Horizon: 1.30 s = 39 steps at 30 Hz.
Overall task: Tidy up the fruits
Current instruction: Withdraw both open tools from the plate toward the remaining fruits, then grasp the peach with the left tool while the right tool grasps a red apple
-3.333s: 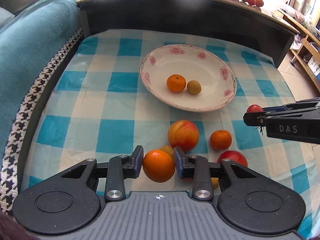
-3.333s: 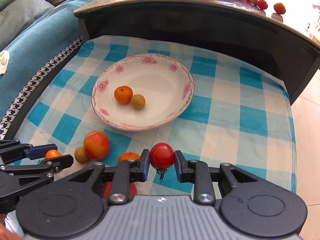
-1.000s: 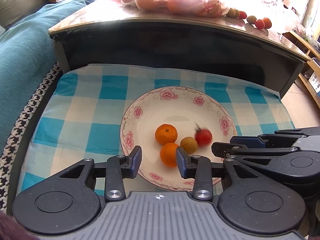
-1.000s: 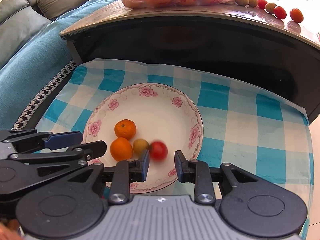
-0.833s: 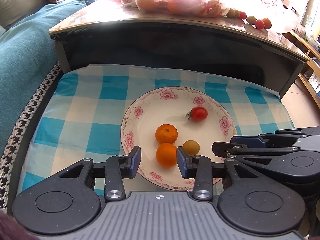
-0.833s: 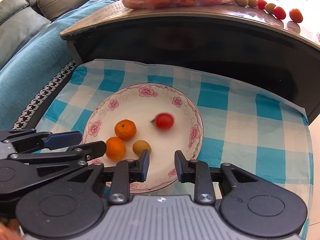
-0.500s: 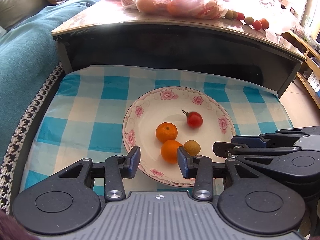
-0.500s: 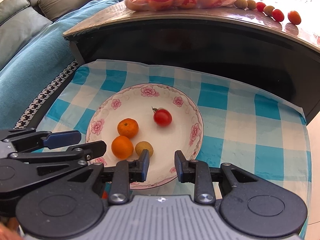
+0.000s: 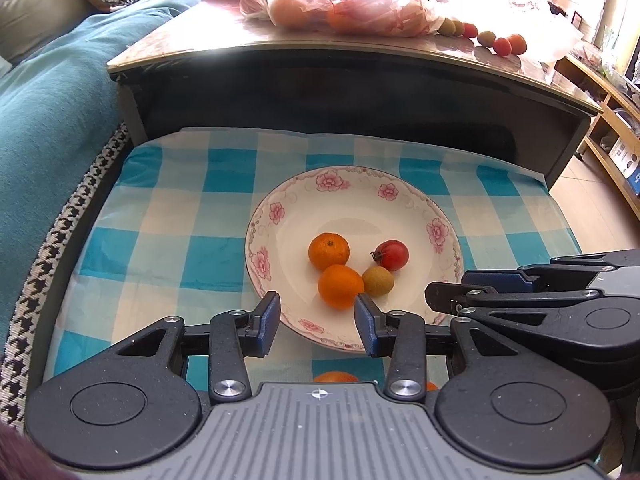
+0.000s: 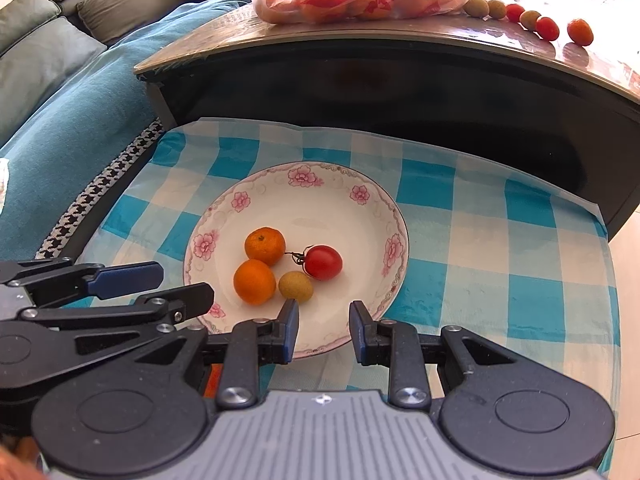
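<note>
A white plate with pink flowers (image 9: 276, 212) (image 10: 360, 194) sits on the blue checked cloth (image 9: 180, 216). In it lie a tangerine (image 9: 329, 251) (image 10: 265, 246), an orange (image 9: 340, 286) (image 10: 255, 282), a small greenish-brown fruit (image 9: 378, 281) (image 10: 295, 286) and a red tomato (image 9: 392, 255) (image 10: 323, 262). My left gripper (image 9: 318, 308) (image 10: 184, 280) hovers open over the plate's near rim, holding nothing. My right gripper (image 10: 324, 312) (image 9: 448, 286) is open and empty beside it, also above the near rim.
Another orange fruit (image 9: 335, 377) shows on the cloth under the left gripper. Behind the cloth stands a dark low table with a plastic bag of fruit (image 9: 340, 4) and a row of small fruits (image 9: 500, 42). A teal-covered sofa (image 9: 48, 120) runs along the left.
Both grippers let go: the orange and the tomato now lie in the plate. The tomato rolled to the far side, then back beside the small fruit. Both grippers drew back a little.
</note>
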Tool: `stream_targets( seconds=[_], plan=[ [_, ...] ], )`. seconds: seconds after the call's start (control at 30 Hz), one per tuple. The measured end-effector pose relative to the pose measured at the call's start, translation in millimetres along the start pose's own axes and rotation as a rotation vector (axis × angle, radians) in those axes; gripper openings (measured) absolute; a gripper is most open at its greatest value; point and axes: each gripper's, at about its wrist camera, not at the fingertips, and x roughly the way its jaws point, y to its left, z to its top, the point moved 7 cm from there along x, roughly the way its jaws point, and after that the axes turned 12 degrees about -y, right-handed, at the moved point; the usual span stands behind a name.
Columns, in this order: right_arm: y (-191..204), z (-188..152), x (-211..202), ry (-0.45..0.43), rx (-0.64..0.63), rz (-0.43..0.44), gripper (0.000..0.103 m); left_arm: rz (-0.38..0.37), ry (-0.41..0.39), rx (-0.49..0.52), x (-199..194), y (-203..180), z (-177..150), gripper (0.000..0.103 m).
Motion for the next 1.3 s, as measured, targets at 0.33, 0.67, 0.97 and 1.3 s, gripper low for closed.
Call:
stream_targets(
  seconds=[0.33,0.67,0.97,1.3],
  plan=[
    [5.8,-16.2,-10.8,0.023,-0.004,0.001,0.029,-0.017,0.029,-0.003,-10.8,-0.1,-17.3,0.050],
    [10.7,-33.9,-24.0,0.052,-0.001,0.008,0.029,-0.031,0.051,0.002,-20.0,-0.5,-33.1,0.050],
    [15.8,-47.0,-32.3,0.084,0.001,0.022,0.029,-0.037,0.070,0.004,-23.4,0.9,-43.7,0.051],
    [17.0,-59.2,-39.2,0.123,0.023,0.028,0.031,-0.061,0.075,0.000,-21.7,-1.2,-43.3,0.058]
  ],
)
